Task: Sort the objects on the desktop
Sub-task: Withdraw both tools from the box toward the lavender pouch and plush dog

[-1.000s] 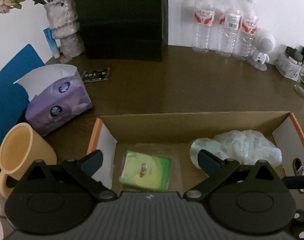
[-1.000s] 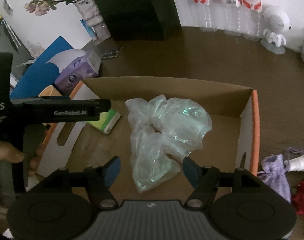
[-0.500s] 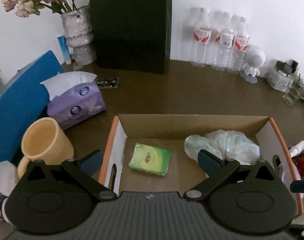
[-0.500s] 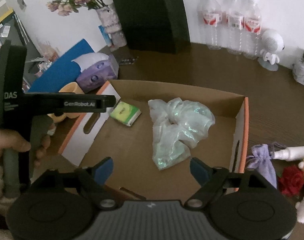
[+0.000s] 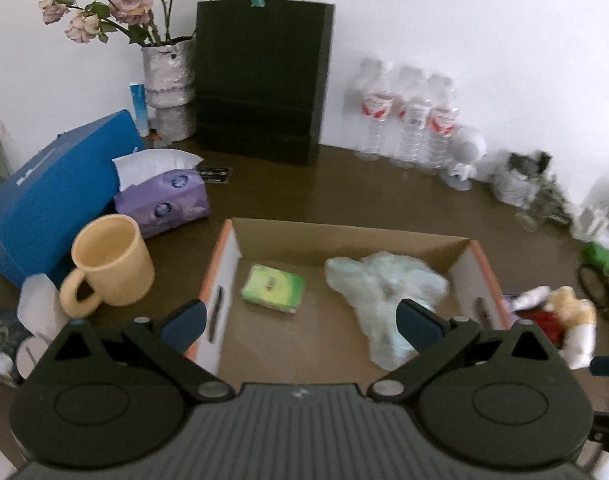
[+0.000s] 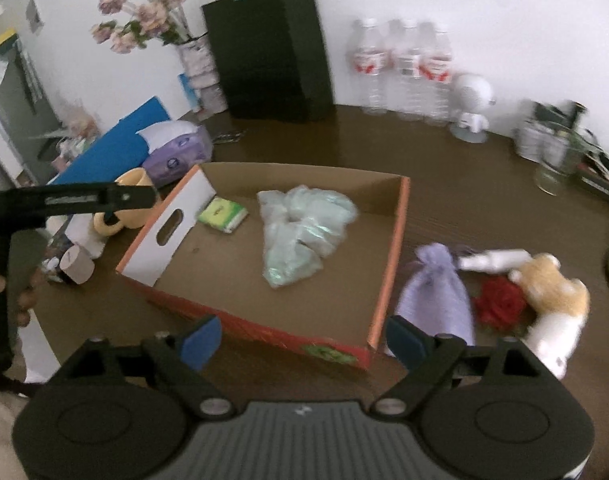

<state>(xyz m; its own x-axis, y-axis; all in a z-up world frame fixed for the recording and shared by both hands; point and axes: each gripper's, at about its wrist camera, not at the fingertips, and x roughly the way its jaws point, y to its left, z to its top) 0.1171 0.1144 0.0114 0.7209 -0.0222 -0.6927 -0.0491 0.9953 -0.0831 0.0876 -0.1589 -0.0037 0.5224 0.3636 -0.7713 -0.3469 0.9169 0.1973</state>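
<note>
A shallow cardboard box [image 6: 388, 248] with orange edges is seen on the brown bench [image 6: 464, 184], set back from its near edge. Two things lie inside the box: a green packet [image 5: 273, 289] by the left wall and a crumpled clear plastic bag [image 5: 384, 292] toward the right wall. Outside the box, just beside its right wall, a lilac pouch [image 6: 436, 292], a white spray bottle [image 6: 492, 259], a red flower [image 6: 498, 300] and a plush toy [image 6: 552, 300] are gathered close together. To the left of the box a yellow mug [image 5: 108, 264] stands near a purple tissue pack [image 5: 164, 196], with a blue box [image 5: 52, 196] behind them toward the left edge.

The left hand-held gripper [image 5: 300, 316] is held above the box with its fingers spread wide and nothing between them. The right hand-held gripper [image 6: 300, 338] is held over the near edge of the bench, short of the box's front wall, likewise spread wide and empty.

The step in hand is judged to be a pause between placements: both tools are free, some items lie in the box, and others lie loose on the bench. If sorting goes on, a loose item must be chosen; the cluster by the right wall is nearest the right hand-held gripper. The pouch is soft and would need to be pinched at its bulk, without the bottle touching it being dragged along.
</note>
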